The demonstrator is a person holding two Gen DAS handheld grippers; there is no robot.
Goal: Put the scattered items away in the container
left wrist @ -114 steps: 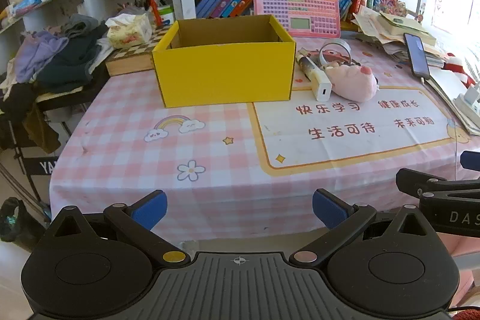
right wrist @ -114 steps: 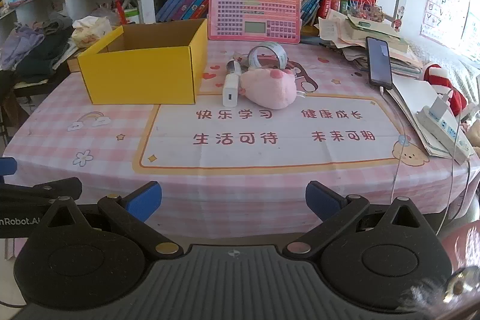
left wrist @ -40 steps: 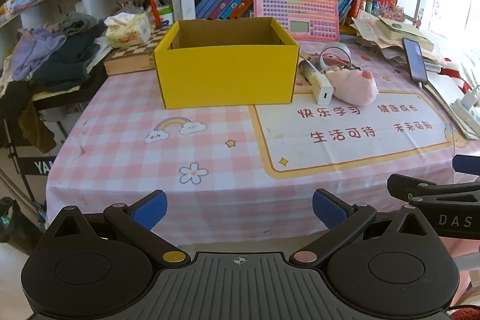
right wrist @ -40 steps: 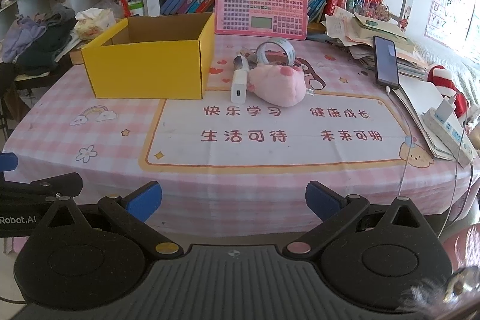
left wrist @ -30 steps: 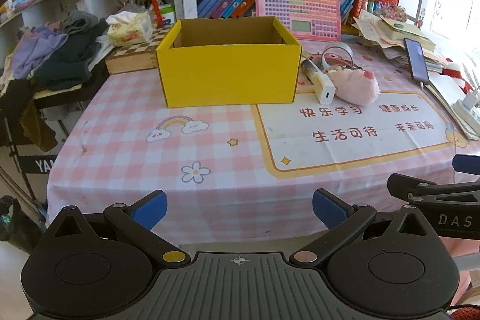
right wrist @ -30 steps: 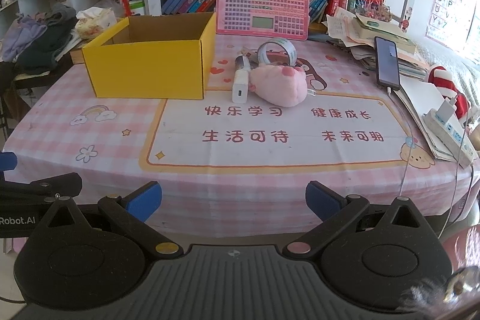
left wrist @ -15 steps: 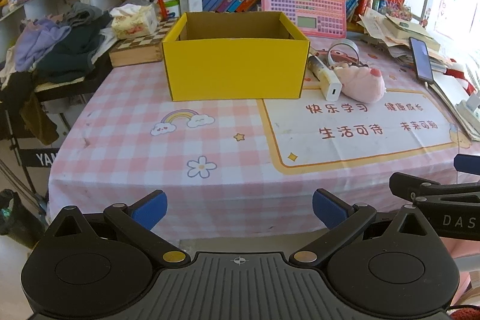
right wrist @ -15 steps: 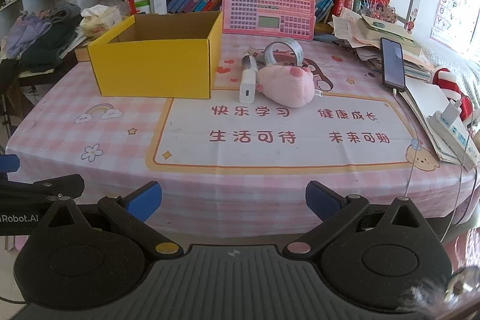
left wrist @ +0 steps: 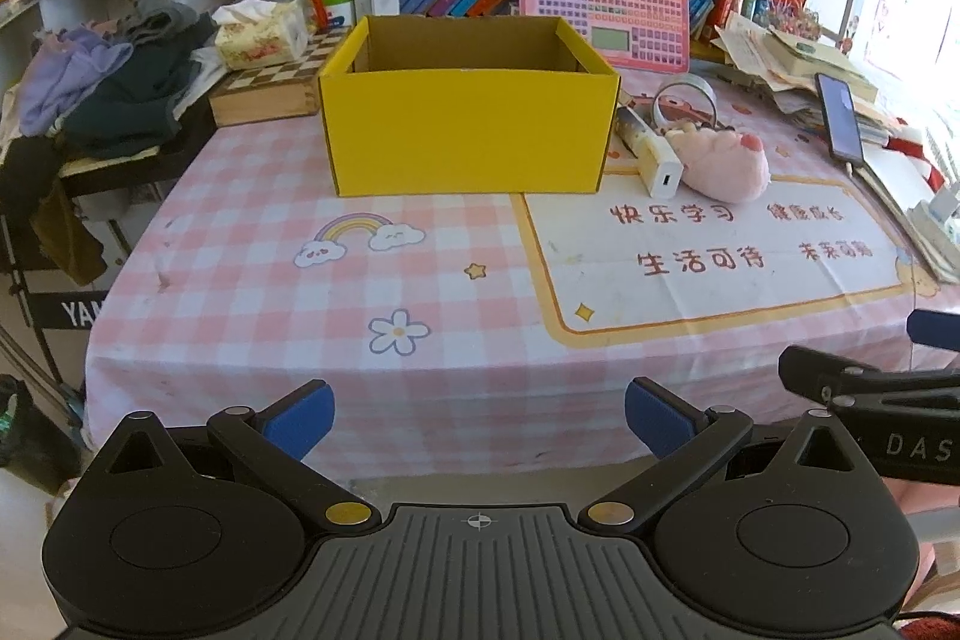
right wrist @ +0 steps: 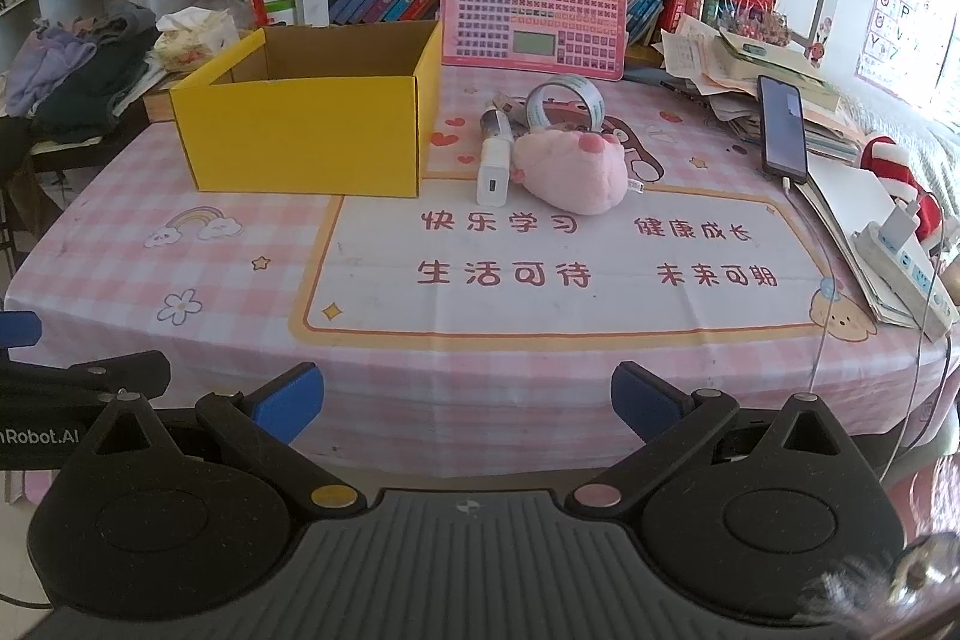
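1. The left gripper hangs off the near edge of the bench, its blue-padded jaws wide apart with nothing between them.
2. The right gripper sits just as far back — jaws spread, empty, short of the pink checked cloth.
3. The yellow box stands open-topped toward the back of the bench; in the left view its front wall faces the camera squarely, and the floor inside is hidden.
4. The right view sees the yellow box from its right side, showing more of the brown inner walls, though the bottom cannot be made out.
5. Just right of the box lie the scattered items: a white charger touching a pink plush toy, with a tape roll standing on edge behind them.
6. A small tube lies behind the charger; in the left view the tube is close to the box's right corner.
7. Only the right view shows the power strip in full, at the far right edge of the bench.
8. Only the left view shows the whole heap of clothes beside the chessboard box.
9. Each camera catches the tip of the other gripper at its frame edge.
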